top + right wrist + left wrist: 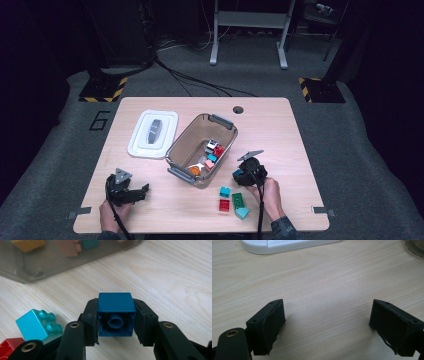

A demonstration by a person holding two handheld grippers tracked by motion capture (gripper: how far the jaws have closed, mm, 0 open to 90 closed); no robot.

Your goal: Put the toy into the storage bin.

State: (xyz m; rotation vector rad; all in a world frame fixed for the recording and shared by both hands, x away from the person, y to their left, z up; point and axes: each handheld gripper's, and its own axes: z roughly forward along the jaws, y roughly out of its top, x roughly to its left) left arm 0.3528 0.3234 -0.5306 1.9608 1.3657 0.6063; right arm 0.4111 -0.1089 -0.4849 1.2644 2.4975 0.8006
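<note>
Clamped between the jaws of my right gripper [115,322] sits a dark teal block [115,313], hollow underside facing me, held just above the tabletop [175,277] and close to the near wall of the clear bin [50,267]. From above, that gripper [239,173] hangs beside the bin's [227,150] right long wall, with several blocks already inside.

What worries me is the grip itself. As far as I can judge, the pads press on two smooth side walls, so if I tilt my wrist sharply while lifting over the rim, the block could pivot or slide out and drop short, onto the tabletop rather than inside. The bin wall is close, too; if I come in too low I could knock the block against the rim, or shove the bin toward the white lid [152,133].

Loose blocks lie just beside my hand: a light turquoise block [38,323] and a red block [8,345]. A careless swing could scatter them, maybe off the near edge.

My left gripper [131,192] rests on bare wood with jaws spread wide and nothing between them, well apart from the bin, so it cannot steady it.
</note>
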